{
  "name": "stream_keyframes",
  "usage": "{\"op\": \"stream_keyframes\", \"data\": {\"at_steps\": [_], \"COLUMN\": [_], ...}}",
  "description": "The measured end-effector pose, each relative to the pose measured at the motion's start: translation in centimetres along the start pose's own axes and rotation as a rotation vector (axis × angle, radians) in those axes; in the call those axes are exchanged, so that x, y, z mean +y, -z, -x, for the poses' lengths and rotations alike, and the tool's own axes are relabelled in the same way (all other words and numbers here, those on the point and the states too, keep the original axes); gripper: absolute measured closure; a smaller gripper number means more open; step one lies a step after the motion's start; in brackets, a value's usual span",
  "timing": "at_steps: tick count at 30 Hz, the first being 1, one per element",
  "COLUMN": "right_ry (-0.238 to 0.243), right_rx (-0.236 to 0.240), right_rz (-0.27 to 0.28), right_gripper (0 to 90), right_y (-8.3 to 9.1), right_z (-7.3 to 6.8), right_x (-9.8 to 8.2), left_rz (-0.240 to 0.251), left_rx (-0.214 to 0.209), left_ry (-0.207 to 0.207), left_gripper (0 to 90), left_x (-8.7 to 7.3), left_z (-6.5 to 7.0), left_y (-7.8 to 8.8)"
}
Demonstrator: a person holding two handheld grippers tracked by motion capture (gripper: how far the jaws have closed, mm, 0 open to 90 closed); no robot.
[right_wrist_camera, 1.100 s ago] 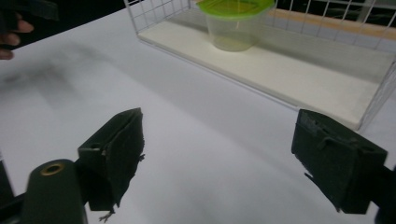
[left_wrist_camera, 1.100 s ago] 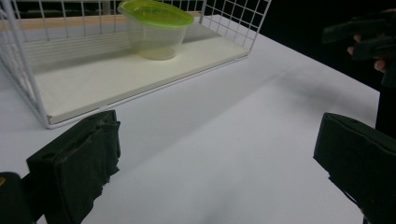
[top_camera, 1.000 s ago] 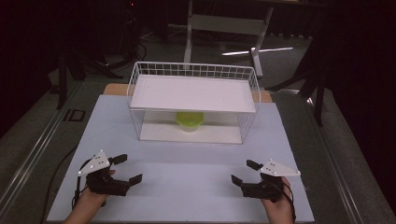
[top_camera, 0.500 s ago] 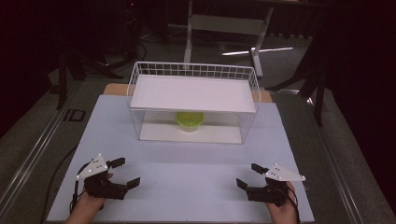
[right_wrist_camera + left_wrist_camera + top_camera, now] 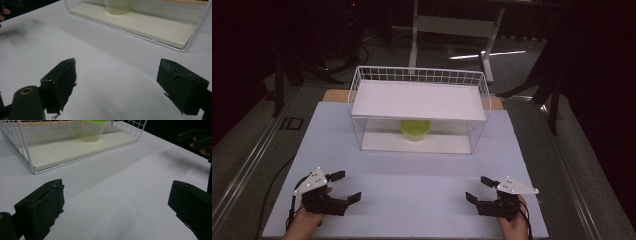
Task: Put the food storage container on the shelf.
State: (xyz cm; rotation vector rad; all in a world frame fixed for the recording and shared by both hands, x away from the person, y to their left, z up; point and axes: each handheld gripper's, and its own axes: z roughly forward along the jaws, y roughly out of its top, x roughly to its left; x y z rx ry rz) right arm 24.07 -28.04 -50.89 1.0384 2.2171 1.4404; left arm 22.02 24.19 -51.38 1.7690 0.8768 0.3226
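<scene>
A white wire rack point(image 5: 419, 107) with two white shelves stands at the far middle of the white table top point(image 5: 412, 175). On its lower shelf sits a clear cup with a green lid point(image 5: 415, 129), also in the left gripper view point(image 5: 90, 128) and the right gripper view point(image 5: 118, 6). My left gripper point(image 5: 345, 186) rests open near the front left edge, nothing between its jaws. My right gripper point(image 5: 479, 189) rests open near the front right edge, also holding nothing. Both point toward the rack, well short of it.
The rack's upper shelf point(image 5: 422, 100) covers the cup from above; the rack's front side is open. The white board's front edge runs just beneath both hands. Dark floor, cables and a stand's legs point(image 5: 484, 60) lie beyond the table.
Both hands have drawn back toward the front edge of the table, the grippers staying open. The rack and cup have not moved.
</scene>
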Motion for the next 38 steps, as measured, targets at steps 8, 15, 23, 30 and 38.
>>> {"op": "stream_keyframes", "data": {"at_steps": [8, 15, 23, 30, 38], "right_ry": [-0.001, 0.007, -0.021, -0.026, -0.021], "right_rx": [-0.038, -0.065, -0.117, -0.118, -0.115], "right_rz": [-0.005, -0.008, -0.010, -0.017, -0.009], "right_gripper": [15.3, 15.2, 15.3, 15.3, 15.2], "right_y": [-0.07, -0.38, -0.45, -0.65, -0.56], "right_z": [0.02, 0.14, 0.64, 0.76, 0.68], "right_x": [0.09, -0.03, -0.22, -0.34, -0.25], "left_rz": [-0.001, -0.007, -0.007, -0.008, 0.000], "left_rx": [0.040, 0.057, 0.108, 0.117, 0.111], "left_ry": [-0.018, -0.016, 0.007, 0.007, 0.004], "left_gripper": [1.3, 1.3, 1.4, 1.4, 1.3], "left_x": [0.08, 0.03, -0.07, -0.13, -0.03], "left_z": [0.12, 0.01, -0.41, -0.45, -0.36], "left_y": [-0.28, -0.35, -0.20, -0.34, -0.19]}}
